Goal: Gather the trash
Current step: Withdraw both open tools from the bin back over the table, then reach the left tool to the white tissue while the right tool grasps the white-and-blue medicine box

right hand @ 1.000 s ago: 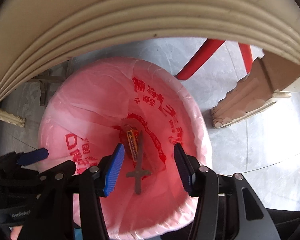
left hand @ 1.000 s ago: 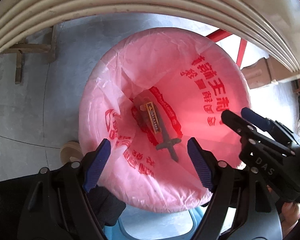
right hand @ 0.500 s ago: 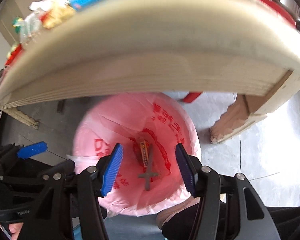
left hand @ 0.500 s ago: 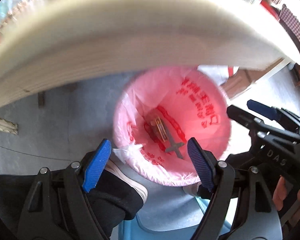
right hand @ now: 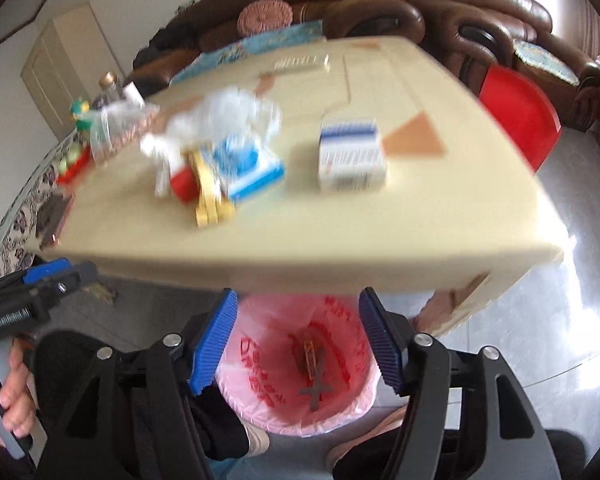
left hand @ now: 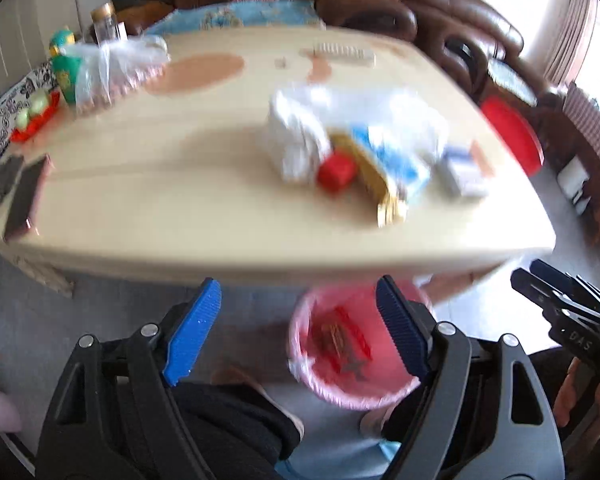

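Note:
A bin with a pink bag (left hand: 352, 360) (right hand: 300, 372) stands on the floor under the table's near edge, with a wrapper and a dark cross-shaped piece inside. On the beige table (left hand: 180, 168) (right hand: 440, 208) lies blurred trash: a white plastic bag (left hand: 300, 132) (right hand: 220, 116), a red piece (left hand: 336, 174) (right hand: 182, 184), a yellow wrapper (left hand: 380, 184) (right hand: 210, 196), a blue-white pack (left hand: 396, 160) (right hand: 248, 168) and a white-blue box (left hand: 464, 174) (right hand: 350, 156). My left gripper (left hand: 296, 332) and my right gripper (right hand: 296, 344) are both open and empty, above the bin, short of the table edge.
At the table's left stand a green jar (left hand: 66, 72), a clear bag (left hand: 108, 68) and a phone (left hand: 26, 196). A red stool (left hand: 512, 132) (right hand: 516, 112) and a brown sofa (left hand: 440, 12) (right hand: 380, 4) are beyond the table. The person's legs are below the grippers.
Both grippers have risen and tilted up from over the bin, so the views now show the tabletop and its trash. Both stayed open and empty.

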